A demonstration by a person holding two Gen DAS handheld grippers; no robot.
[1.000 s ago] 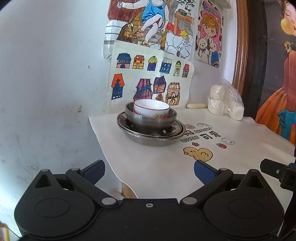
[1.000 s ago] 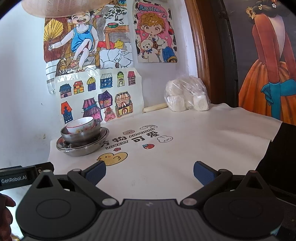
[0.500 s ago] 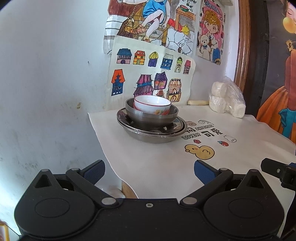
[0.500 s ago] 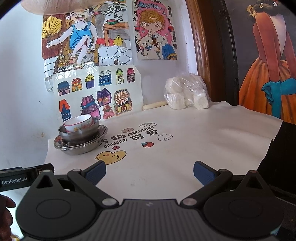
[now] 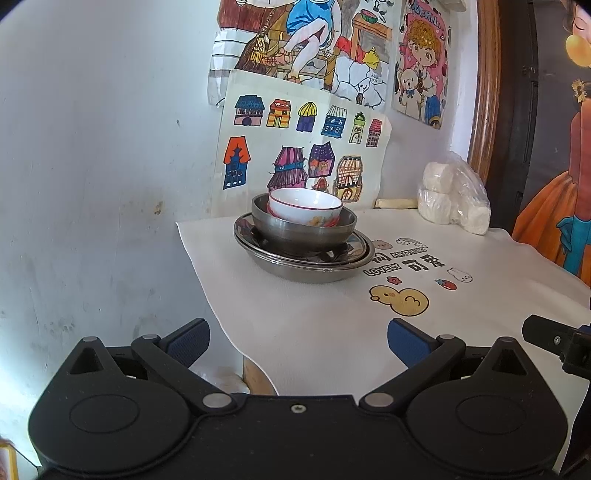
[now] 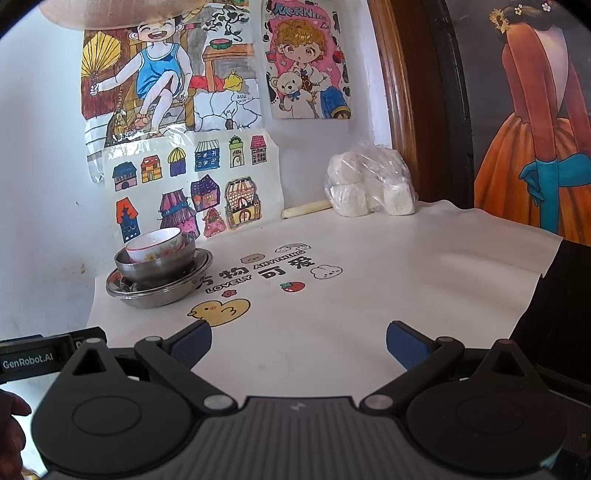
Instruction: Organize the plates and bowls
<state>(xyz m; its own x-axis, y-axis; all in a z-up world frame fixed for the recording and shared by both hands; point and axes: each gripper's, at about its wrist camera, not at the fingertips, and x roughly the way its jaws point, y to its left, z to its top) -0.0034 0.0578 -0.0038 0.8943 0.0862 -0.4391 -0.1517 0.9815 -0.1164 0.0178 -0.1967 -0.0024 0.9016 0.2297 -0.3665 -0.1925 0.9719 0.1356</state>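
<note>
Nearest, the left tongs (image 5: 297, 338) stand wide apart and hold nothing, above the near corner of the bench (image 5: 295, 317). The right tongs (image 6: 299, 339) are equally wide and empty; beside them a black bar reads "GenRobot.AI" (image 6: 27, 361). On the white cloth (image 6: 406, 280) a yellow duck (image 6: 219, 311) sits below the printed words "LOVELY" and "ANYTHING" (image 6: 290, 256) with Chinese characters. Farther left stands the stack: a white bowl (image 5: 304, 210) with a red rim nested in a steel bowl (image 5: 303, 232), on steel plates (image 5: 301, 264). At the back, a clear bag of white lumps (image 6: 369, 186) rests near the wall, where a poster reads "MORNING" (image 6: 297, 13)
</note>
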